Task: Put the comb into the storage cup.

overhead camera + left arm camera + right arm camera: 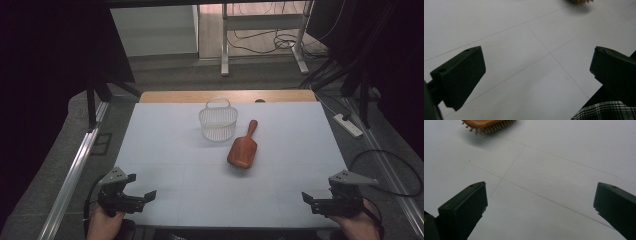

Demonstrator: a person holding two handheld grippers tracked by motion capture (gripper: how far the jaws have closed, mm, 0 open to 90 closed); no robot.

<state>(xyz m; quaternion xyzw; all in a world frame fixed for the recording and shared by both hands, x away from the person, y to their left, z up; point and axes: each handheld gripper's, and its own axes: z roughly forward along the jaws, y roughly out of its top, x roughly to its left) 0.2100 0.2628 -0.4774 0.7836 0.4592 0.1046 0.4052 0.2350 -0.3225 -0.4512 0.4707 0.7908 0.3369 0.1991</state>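
Near edge: two hand-held black two-fingered grippers are kept at the front corners of the table, the left gripper [131,196] at the left corner and the right gripper [320,202] at the right corner, each carried in a hand [102,222].
Left fingers: spread wide with nothing between them; bare table is seen between the fingers [461,75] in the left gripper view.
Right fingers: likewise spread wide and empty, with bare table between the fingers [465,208] in the right gripper view.
Why held so: both grippers are judged to be parked well apart from the objects, angled inward toward the middle, ready for a reach that is not yet begun.
Table: a pale grey-white table [165,165] marked with thin grid lines.
Brush: a reddish-brown wooden paddle hairbrush [243,147] is laid right of centre, bristles down, its handle pointed away toward the far edge; short wooden bristles are seen under its near edge [490,126].
Basket: a small white slotted plastic basket with a loop handle [218,121] is stood upright just beside the brush, on its left and farther back, not touching it.
Likely purpose: the open basket is judged to be placed as a receptacle for the brush.
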